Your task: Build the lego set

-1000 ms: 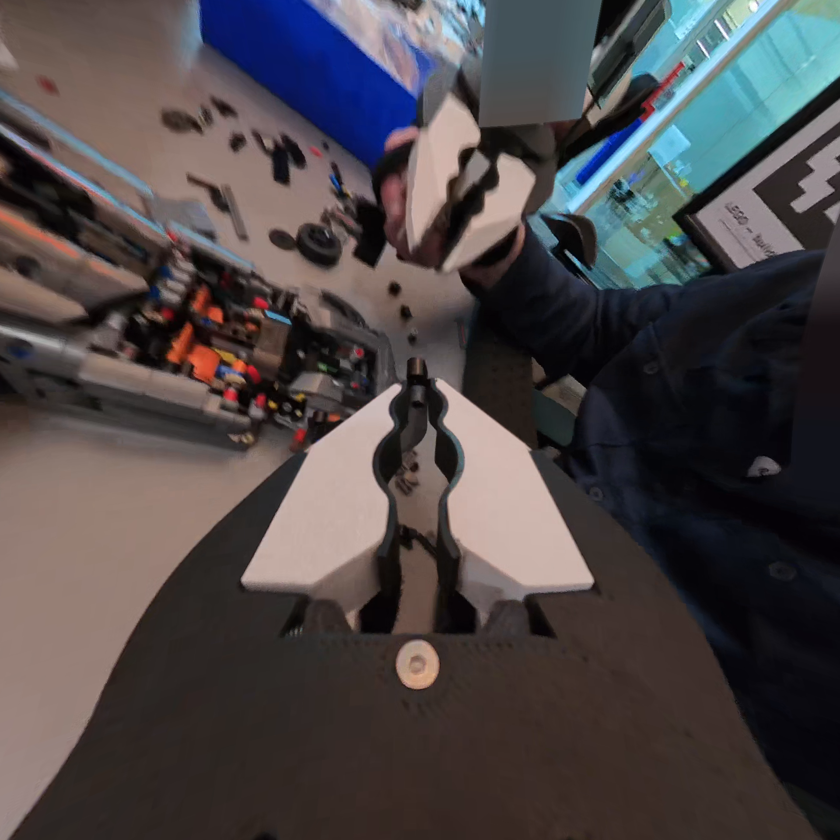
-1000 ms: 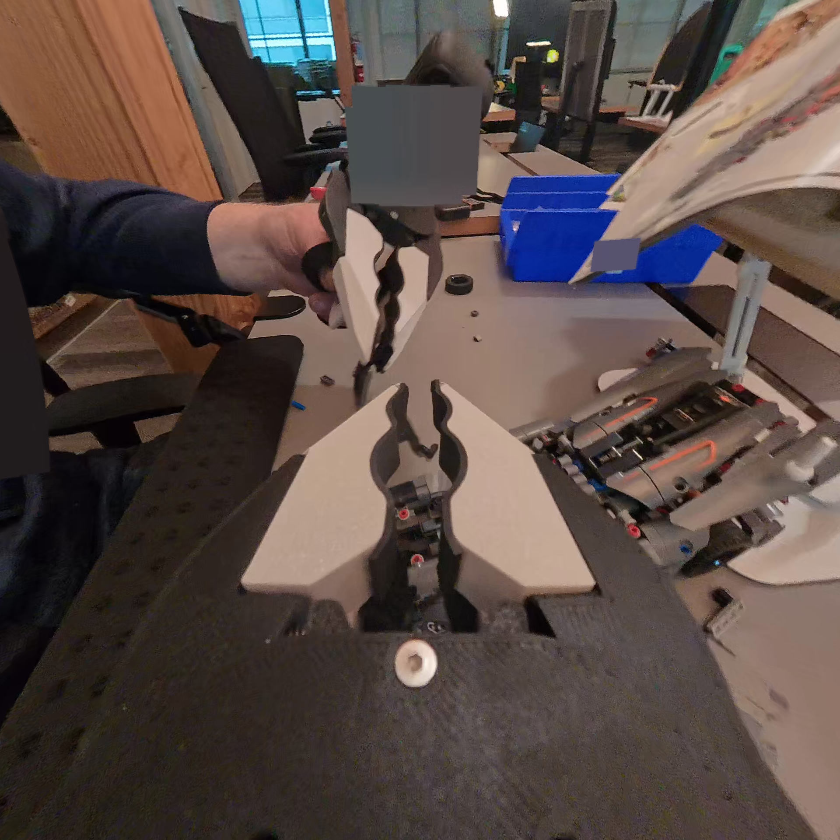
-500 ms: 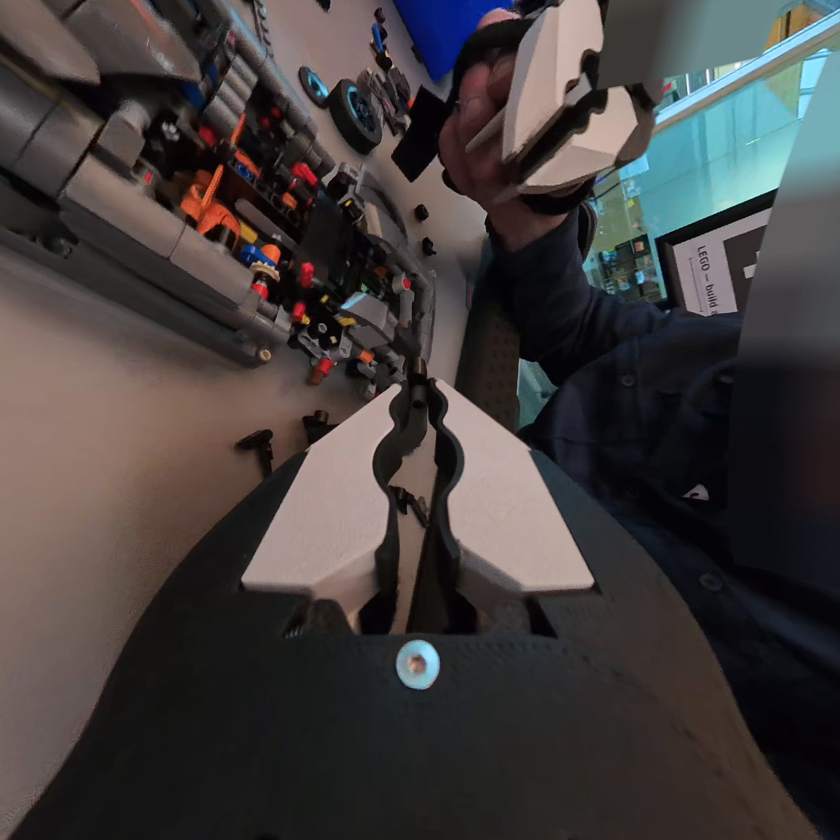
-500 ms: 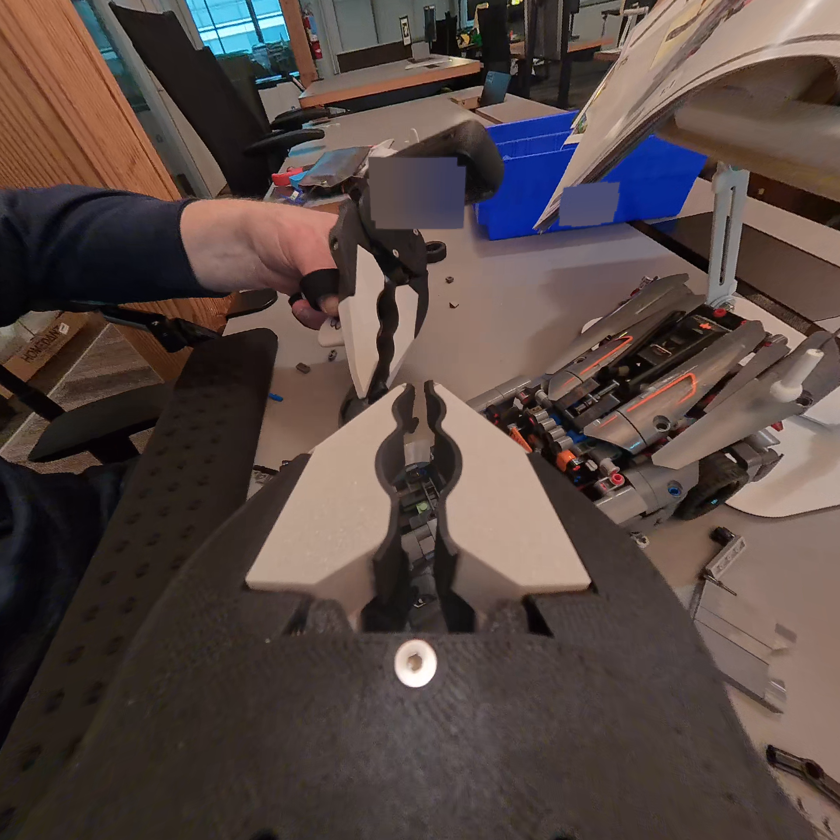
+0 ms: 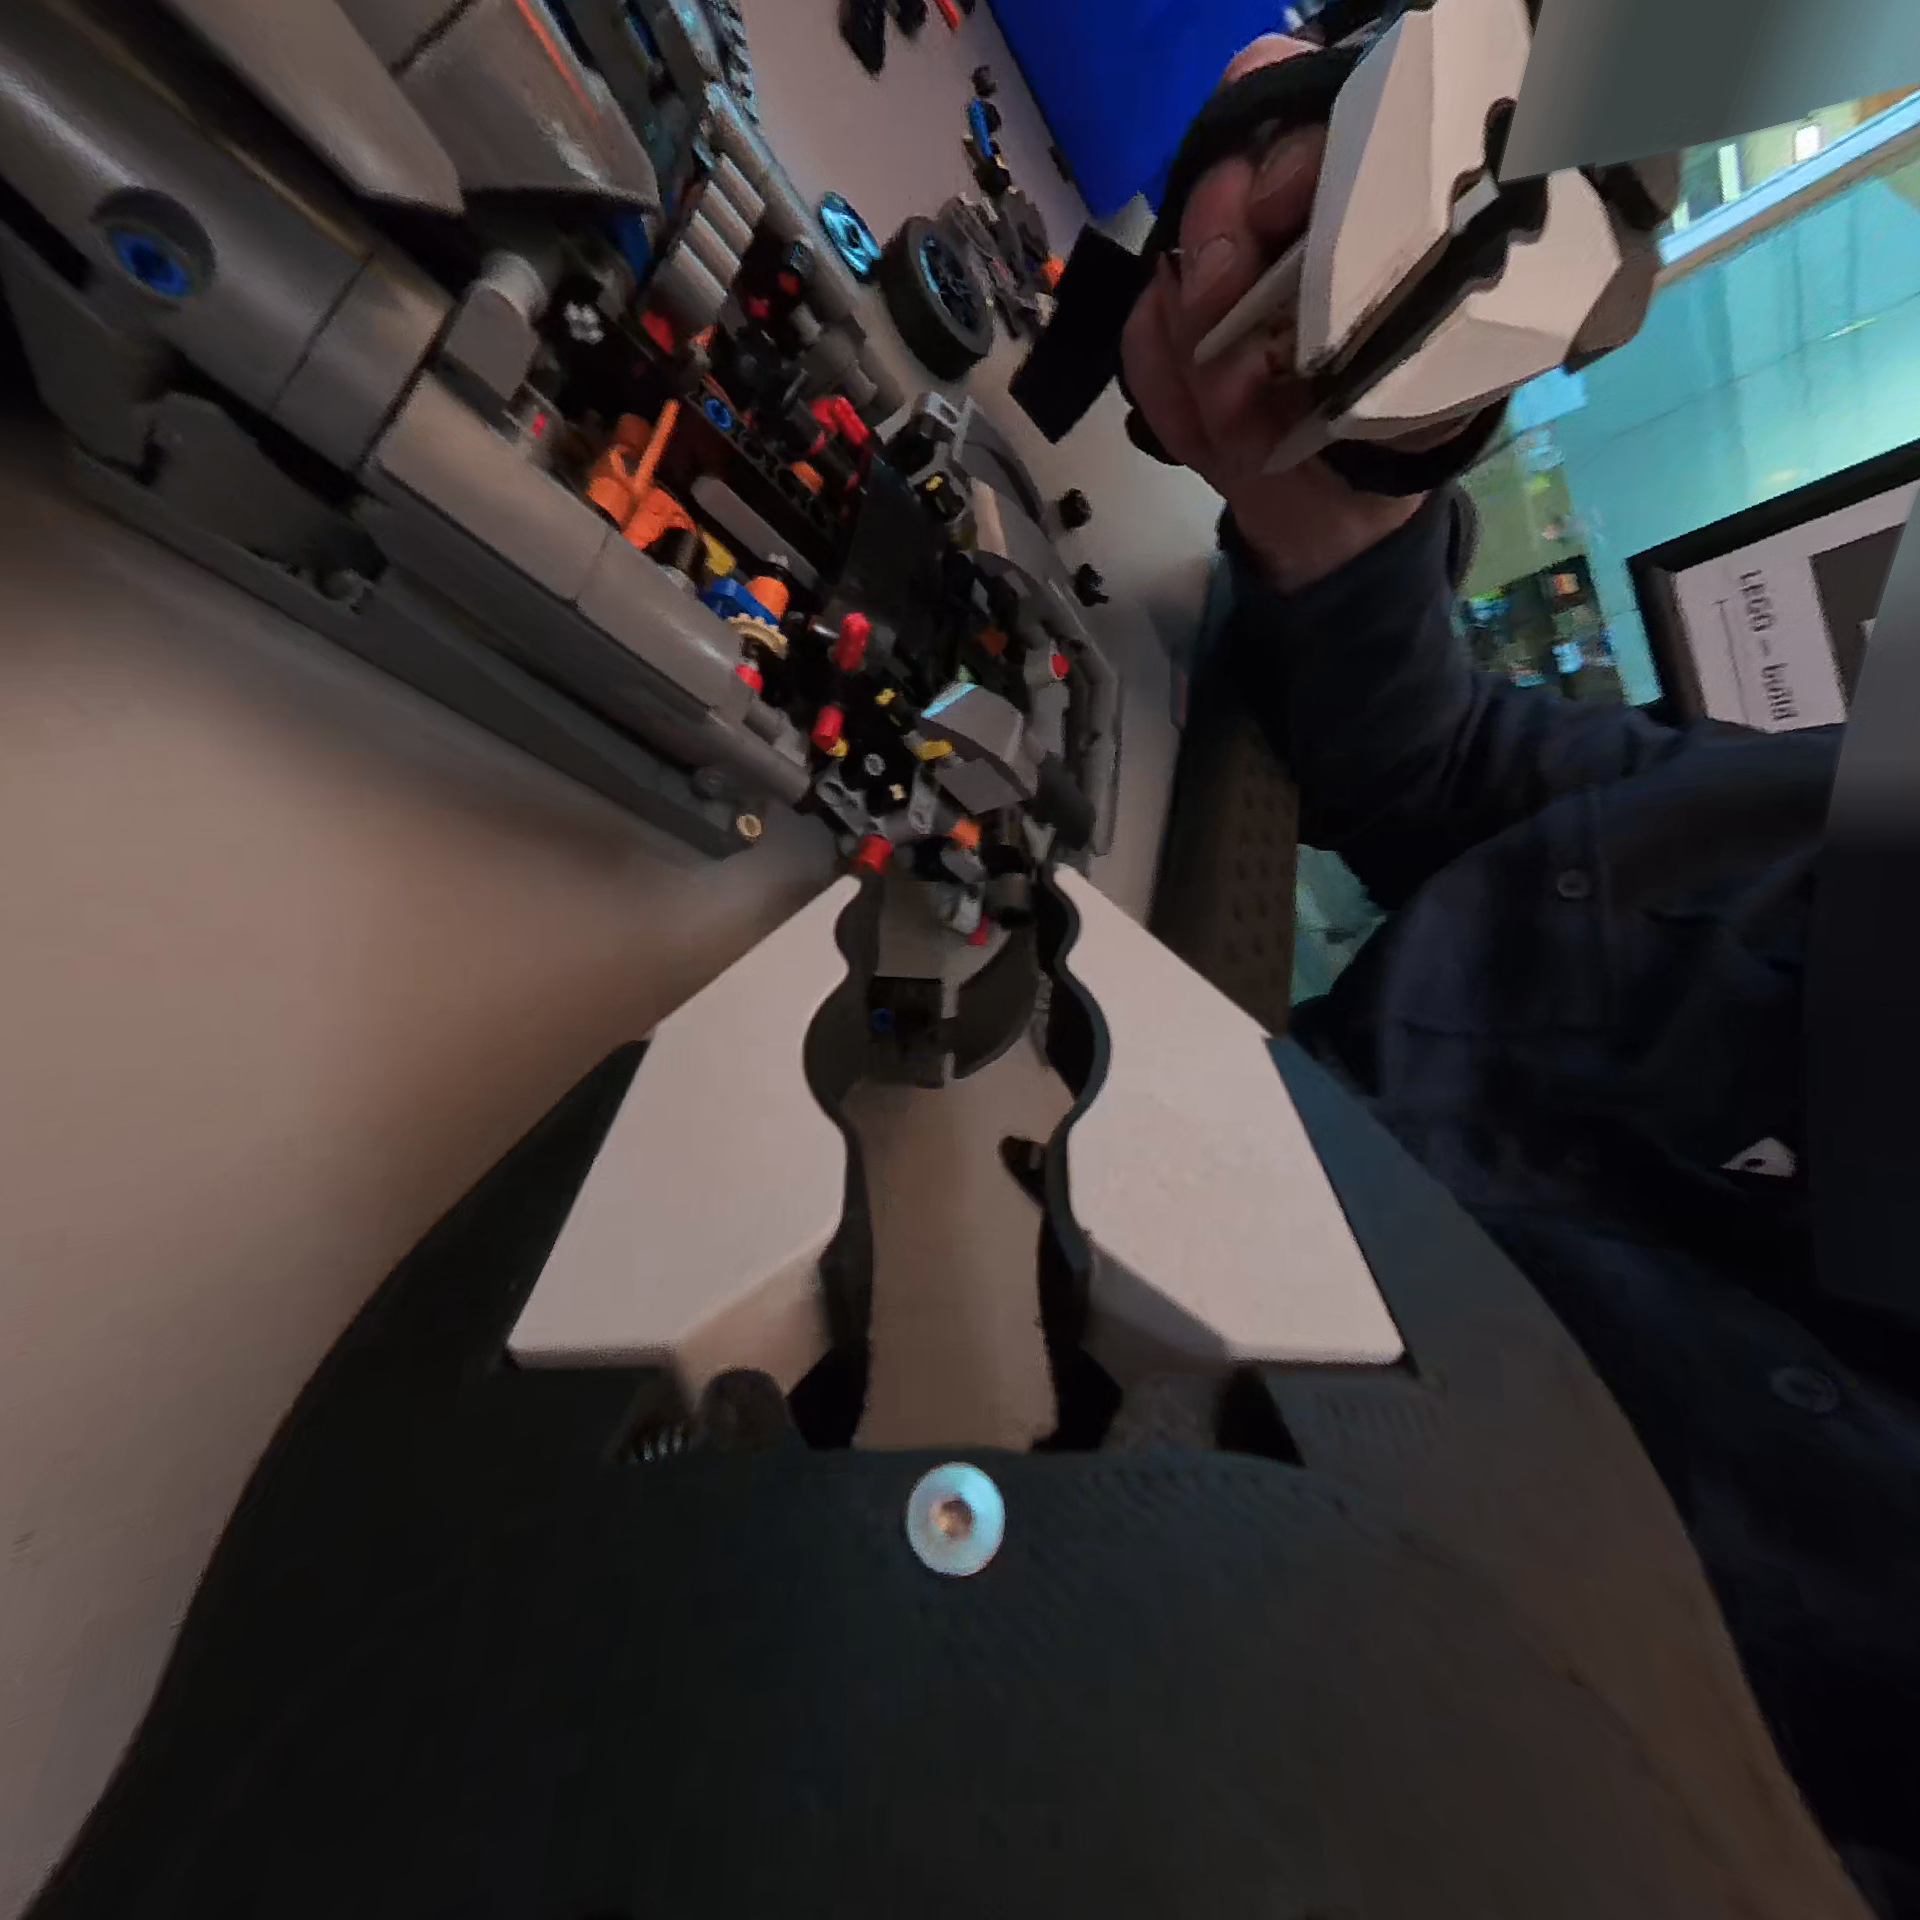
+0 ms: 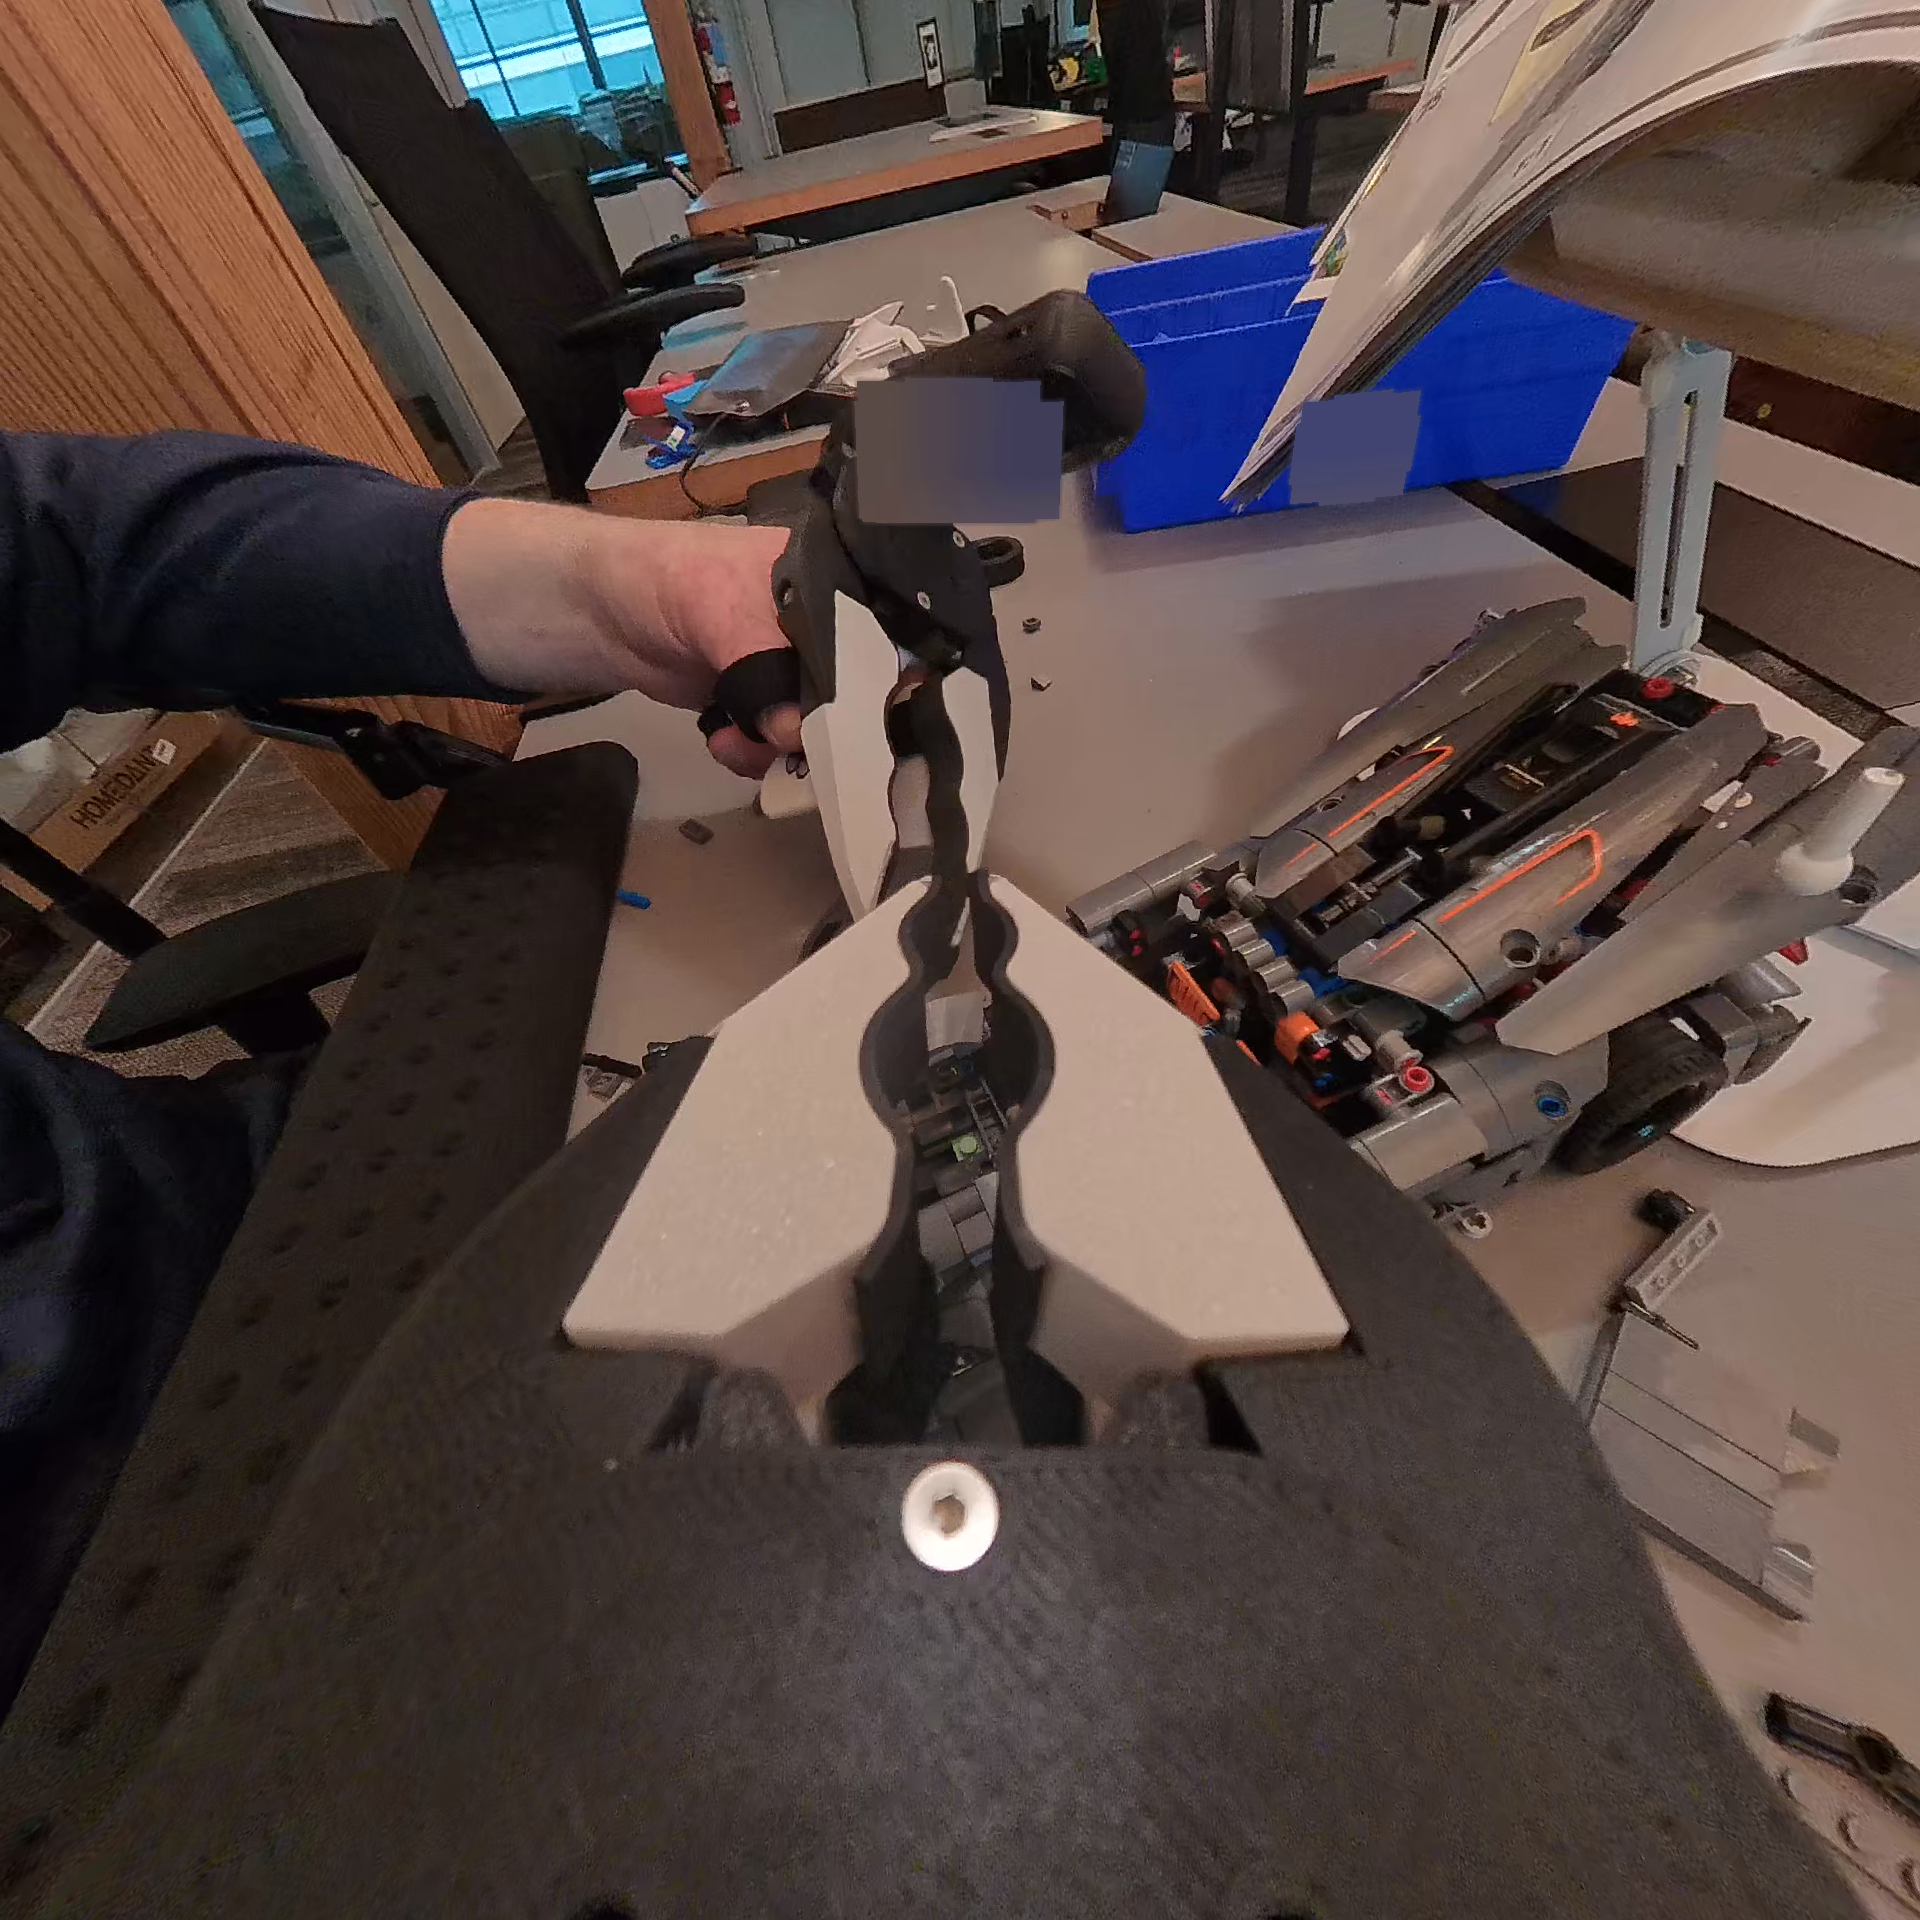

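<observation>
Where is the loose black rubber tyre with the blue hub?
In the left wrist view, the black tyre lies on the grey table, upper centre, between the grey Lego car and the right gripper.

The grey Lego car [image 5: 582, 499] runs off the left wrist view's top and left edges, its far parts smeared by blur; in the right wrist view its front end [image 6: 951, 1153] is hidden behind the right claw [image 6: 961, 914]; the booklet [image 6: 1558, 208] above the car is cropped at the top-right edge.
</observation>
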Demonstrator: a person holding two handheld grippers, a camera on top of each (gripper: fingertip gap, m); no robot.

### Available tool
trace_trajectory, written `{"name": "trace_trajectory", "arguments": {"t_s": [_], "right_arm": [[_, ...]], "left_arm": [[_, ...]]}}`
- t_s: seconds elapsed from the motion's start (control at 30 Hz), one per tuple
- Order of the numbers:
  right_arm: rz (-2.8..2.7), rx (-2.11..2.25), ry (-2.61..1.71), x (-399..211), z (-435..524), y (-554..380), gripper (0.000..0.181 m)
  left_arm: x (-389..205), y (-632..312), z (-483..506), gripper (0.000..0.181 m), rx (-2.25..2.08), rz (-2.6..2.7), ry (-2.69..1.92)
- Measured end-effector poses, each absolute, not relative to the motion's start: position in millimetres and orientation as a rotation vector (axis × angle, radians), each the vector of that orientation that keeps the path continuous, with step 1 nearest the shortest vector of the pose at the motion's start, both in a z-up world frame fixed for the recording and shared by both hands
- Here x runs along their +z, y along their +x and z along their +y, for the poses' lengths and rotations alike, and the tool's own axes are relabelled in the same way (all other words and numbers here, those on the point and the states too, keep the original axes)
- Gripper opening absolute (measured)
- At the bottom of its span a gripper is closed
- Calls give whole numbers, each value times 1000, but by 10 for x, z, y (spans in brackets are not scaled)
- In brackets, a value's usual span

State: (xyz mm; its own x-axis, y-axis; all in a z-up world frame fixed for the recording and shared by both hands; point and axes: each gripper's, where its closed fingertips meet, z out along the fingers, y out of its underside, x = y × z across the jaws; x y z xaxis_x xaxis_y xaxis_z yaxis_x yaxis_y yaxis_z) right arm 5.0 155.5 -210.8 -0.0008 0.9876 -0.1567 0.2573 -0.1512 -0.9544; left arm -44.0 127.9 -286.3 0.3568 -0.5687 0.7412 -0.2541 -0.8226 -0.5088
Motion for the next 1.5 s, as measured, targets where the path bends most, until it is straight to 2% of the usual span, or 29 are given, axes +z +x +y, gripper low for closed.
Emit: {"name": "trace_trajectory", "arguments": {"t_s": [0.13, 0.2, 0.27, 0.4, 0.6, 0.7, 0.83, 0.97, 1.0, 1.07, 1.17, 1.23, 1.5], "right_arm": [[-1334, 1212, -1513, -2114, 1565, 55, 2], [-1336, 1217, -1517, -2125, 1566, 56, 2], [-1349, 1224, -1512, -2131, 1544, 50, 3], [-1419, 1205, -1507, -2188, 1438, 4, 8], [-1561, 1110, -1495, -2357, 1169, -192, 11], [-1583, 1244, -1522, -2365, 1007, -251, 22], [-1536, 1314, -1550, -2312, 1028, -225, 24], [-1491, 1354, -1549, -2288, 1054, -249, 13], [-1498, 1341, -1552, -2310, 1052, -257, 2], [-1522, 1347, -1547, -2324, 1023, -256, 0], [-1487, 1472, -1545, -2240, 1007, -214, 0], [-1455, 1558, -1543, -2174, 1015, -174, 0], [-1456, 1768, -1588, -2155, 929, -111, 0]], "left_arm": [[-2863, -481, 1266, 29, -1455, 751, -2287], [-2805, -477, 1254, 10, -1478, 765, -2229], [-2787, -491, 1225, 6, -1514, 765, -2223], [-2683, -493, 1223, 5, -1564, 732, -2163], [-2156, -285, 1187, 4, -1606, 726, -1955], [-2077, -192, 1198, 4, -1514, 736, -1920], [-2028, -247, 1273, 4, -1470, 699, -1890], [-1995, -215, 1263, 4, -1490, 683, -1874], [-1991, -183, 1241, 4, -1498, 691, -1868], [-2013, -147, 1232, 5, -1482, 692, -1876], [-1977, -208, 1255, 15, -1364, 749, -1843], [-1955, -305, 1305, 15, -1219, 812, -1812], [-2063, -455, 1418, 22, -221, 1197, -1616]]}}
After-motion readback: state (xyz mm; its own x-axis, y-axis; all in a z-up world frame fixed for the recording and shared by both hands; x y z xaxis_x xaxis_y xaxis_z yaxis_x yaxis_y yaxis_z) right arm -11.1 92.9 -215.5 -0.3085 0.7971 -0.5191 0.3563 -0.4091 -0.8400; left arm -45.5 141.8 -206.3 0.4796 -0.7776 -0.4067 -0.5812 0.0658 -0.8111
